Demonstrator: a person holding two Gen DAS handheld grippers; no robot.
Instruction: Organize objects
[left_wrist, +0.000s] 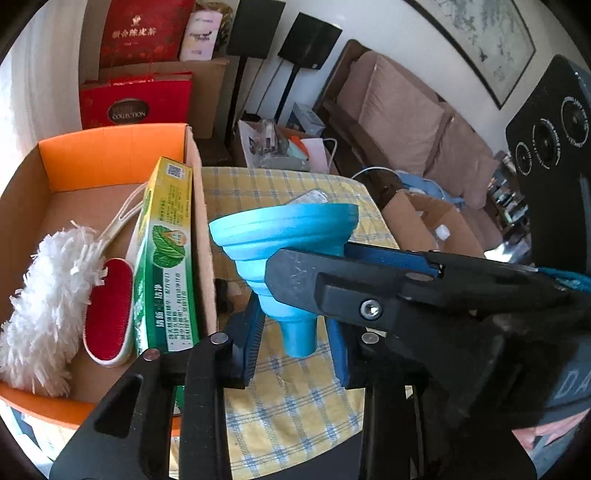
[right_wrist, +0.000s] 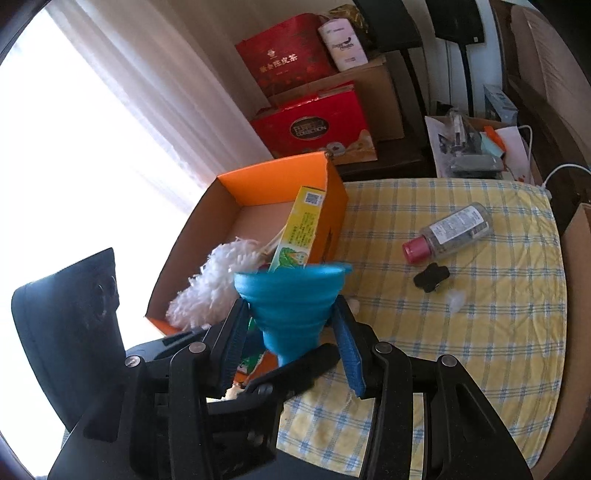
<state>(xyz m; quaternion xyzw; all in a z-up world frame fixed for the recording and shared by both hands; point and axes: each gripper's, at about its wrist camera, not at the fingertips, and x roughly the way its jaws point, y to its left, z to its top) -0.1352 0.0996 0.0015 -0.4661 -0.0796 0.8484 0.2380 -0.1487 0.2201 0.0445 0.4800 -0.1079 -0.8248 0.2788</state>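
Your right gripper (right_wrist: 291, 304) has its fingers clenched on the cone of the blue funnel (right_wrist: 291, 295), one pad on each flank, and holds it clear of the table (right_wrist: 480, 332) with the mouth up. The funnel's rim is smeared in this view, so its far edge is hard to make out. Your left gripper (left_wrist: 293, 317) is released: the funnel's spout hangs between its fingers with a gap on either side, and the tip of its right finger is hidden behind the black finger of your right gripper, which crosses in from the right. To the left of the left fingers stands the orange cardboard box (left_wrist: 110, 151). It holds a white duster (left_wrist: 48, 280), a red lint brush (left_wrist: 109, 306) lying against the duster, and a green and yellow carton (left_wrist: 166, 251) leaning on the box wall nearest the funnel. The carton's lower end is cut off behind the left finger. Ahead and to the right of the right fingers, a clear bottle with a red cap (right_wrist: 450, 232) lies on its side on the checked cloth. Just nearer than it sits a small black object (right_wrist: 430, 277) that cannot be identified. From the left wrist only a corner of that bottle shows above the funnel's rim. Whether the right pads press the funnel evenly cannot be told.
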